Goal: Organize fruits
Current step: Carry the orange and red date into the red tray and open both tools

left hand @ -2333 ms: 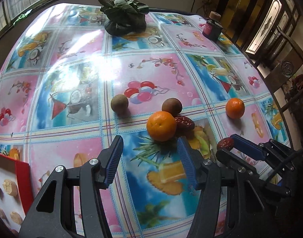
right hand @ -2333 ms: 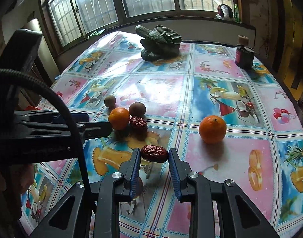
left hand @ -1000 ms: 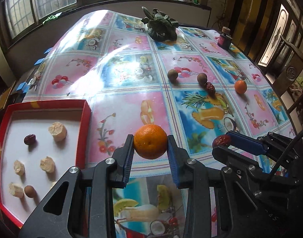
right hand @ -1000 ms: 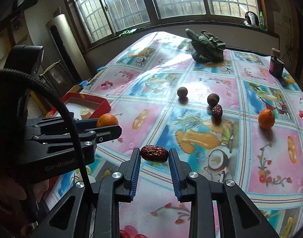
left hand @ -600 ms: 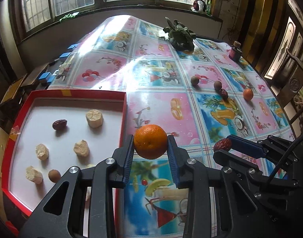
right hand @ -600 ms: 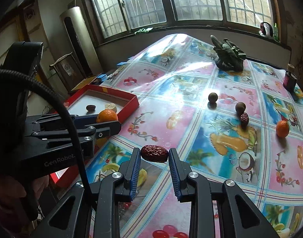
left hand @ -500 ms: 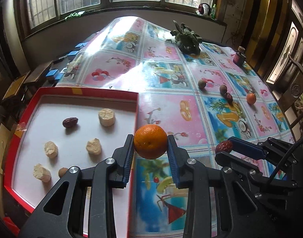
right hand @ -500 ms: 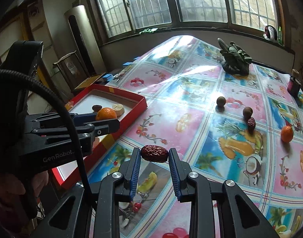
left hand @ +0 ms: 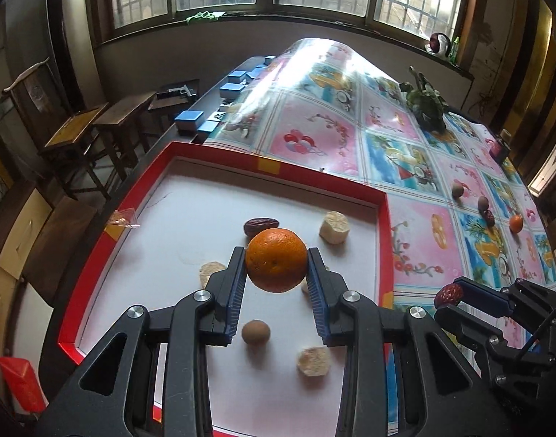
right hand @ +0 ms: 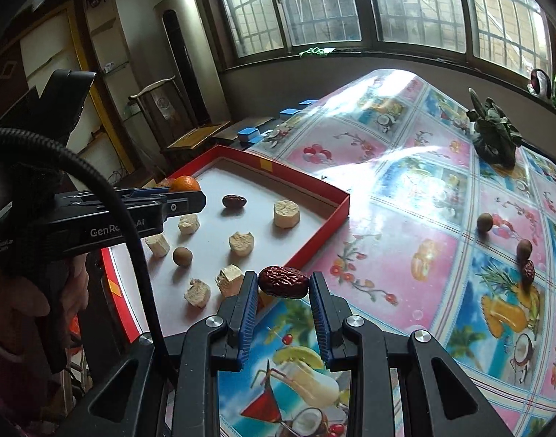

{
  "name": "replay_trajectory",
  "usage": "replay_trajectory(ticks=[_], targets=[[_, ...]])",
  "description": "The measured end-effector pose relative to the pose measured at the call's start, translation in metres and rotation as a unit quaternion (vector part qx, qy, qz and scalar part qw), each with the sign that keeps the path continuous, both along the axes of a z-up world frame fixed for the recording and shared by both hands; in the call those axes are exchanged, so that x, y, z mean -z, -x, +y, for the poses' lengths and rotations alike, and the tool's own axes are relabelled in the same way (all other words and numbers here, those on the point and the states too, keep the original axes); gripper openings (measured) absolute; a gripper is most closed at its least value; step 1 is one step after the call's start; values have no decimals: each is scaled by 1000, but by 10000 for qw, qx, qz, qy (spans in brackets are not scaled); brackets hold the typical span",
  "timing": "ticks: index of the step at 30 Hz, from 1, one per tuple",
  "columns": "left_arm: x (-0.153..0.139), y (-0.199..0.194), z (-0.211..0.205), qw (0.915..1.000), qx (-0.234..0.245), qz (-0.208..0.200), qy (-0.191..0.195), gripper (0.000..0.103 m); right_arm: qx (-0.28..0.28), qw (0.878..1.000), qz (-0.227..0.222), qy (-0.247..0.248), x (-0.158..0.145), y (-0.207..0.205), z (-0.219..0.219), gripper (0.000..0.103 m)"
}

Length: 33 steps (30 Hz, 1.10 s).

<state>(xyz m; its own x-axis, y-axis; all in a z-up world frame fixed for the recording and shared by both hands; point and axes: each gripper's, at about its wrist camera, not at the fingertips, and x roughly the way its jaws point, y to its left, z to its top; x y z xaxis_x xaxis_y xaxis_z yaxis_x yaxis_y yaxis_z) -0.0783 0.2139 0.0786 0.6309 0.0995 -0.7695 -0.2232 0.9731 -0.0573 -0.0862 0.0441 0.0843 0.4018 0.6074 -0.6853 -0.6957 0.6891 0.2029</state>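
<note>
Left gripper (left hand: 276, 277), orange (left hand: 276, 259) above tray (left hand: 383, 240)

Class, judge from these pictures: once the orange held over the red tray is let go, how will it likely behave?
The orange looks round, so it will probably roll on the flat tray floor. The raised rim should likely stop it. Its firm shape between the left gripper fingers suggests it won't squash.
</note>
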Motion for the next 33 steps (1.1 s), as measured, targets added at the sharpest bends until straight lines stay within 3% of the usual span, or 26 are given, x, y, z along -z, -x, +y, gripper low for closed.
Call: replay_trajectory(ticks=[19,26,33], targets=[[25,-39,62,9977,-598,307,65,32,-256,9991,160,294,26,-47,69,28],[36,-49,72,9962,-753,442,16,32,-313,9966,-1,762,39,-61,84,28],[47,-56,71,9955,-723,615,54,32,-509,9958,226,721,53,-64,92,28]])
